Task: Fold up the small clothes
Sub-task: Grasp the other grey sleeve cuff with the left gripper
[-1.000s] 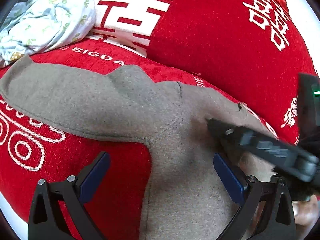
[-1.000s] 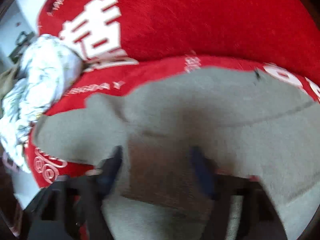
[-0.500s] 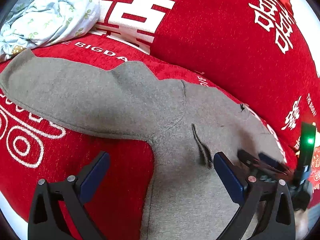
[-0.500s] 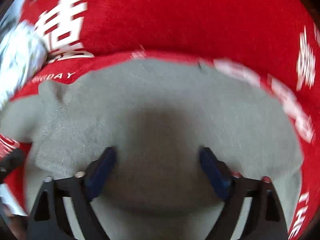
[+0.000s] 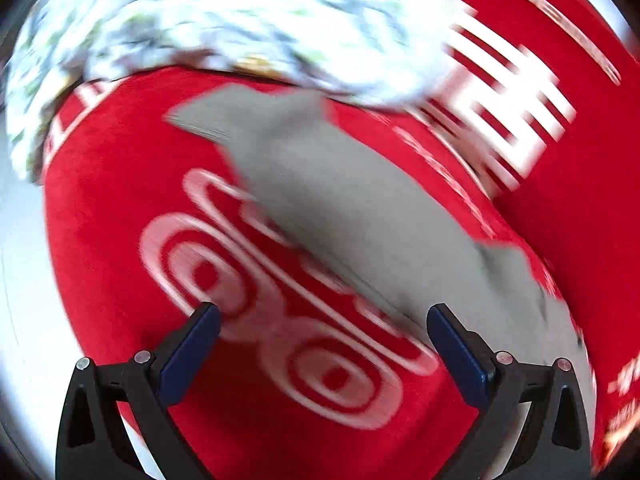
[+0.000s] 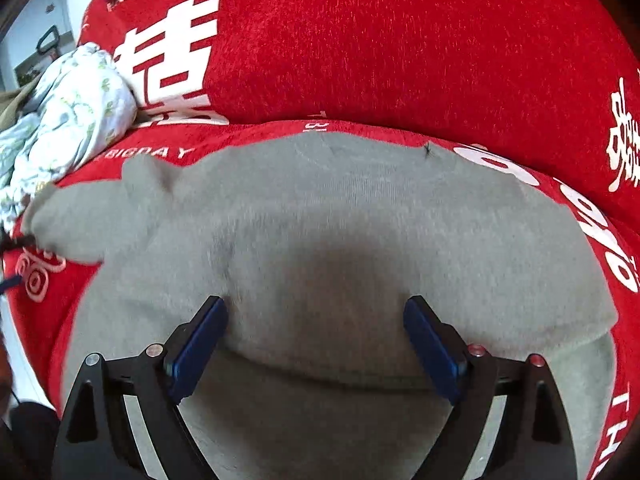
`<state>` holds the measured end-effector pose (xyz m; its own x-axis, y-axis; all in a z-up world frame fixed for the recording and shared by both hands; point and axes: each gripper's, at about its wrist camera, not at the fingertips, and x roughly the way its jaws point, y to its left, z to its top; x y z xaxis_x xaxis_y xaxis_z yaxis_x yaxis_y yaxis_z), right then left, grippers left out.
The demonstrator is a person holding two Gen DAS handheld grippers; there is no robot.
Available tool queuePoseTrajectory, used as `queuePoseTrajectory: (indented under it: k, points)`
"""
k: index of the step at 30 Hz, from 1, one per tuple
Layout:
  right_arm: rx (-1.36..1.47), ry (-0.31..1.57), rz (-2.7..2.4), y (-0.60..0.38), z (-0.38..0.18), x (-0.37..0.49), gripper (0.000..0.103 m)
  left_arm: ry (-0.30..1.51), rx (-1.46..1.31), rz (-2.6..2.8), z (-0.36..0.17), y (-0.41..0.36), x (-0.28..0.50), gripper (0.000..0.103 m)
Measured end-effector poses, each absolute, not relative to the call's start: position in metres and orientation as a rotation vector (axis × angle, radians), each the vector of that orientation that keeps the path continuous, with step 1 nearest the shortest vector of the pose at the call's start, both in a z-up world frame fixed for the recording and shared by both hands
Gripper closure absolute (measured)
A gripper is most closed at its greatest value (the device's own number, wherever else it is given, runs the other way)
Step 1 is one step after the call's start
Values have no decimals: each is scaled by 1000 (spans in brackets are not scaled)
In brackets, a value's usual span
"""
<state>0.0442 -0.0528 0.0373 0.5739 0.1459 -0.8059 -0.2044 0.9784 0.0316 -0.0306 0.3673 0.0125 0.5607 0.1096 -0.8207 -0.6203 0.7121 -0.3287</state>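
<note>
Both grippers, left [image 5: 322, 350] and right [image 6: 316, 340], are hovering fingers apart over the grey garment [image 6: 340, 220], probably seeking fold corners.

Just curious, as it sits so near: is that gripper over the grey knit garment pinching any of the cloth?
No, the right gripper stands wide open above the grey knit garment, its blue pads apart with nothing pinched between them.

A red sofa cover [image 6: 360, 60] with white characters fills both views; a pale wall [image 6: 44, 12] shows at the right-wrist view's upper left, daylit.
</note>
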Motion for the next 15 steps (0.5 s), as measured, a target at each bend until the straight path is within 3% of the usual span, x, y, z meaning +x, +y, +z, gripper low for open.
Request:
queuePoseTrajectory:
  k: [5, 14, 15]
  points:
    - [-82, 911, 190, -49, 36, 40, 8, 842, -845, 353, 14, 433, -20, 0]
    - [-54, 910, 209, -53, 35, 40, 8, 755, -1056, 197, 11, 476, 23, 1]
    - [-52, 910, 210, -54, 35, 39, 8, 736, -1073, 206, 11, 480, 24, 19]
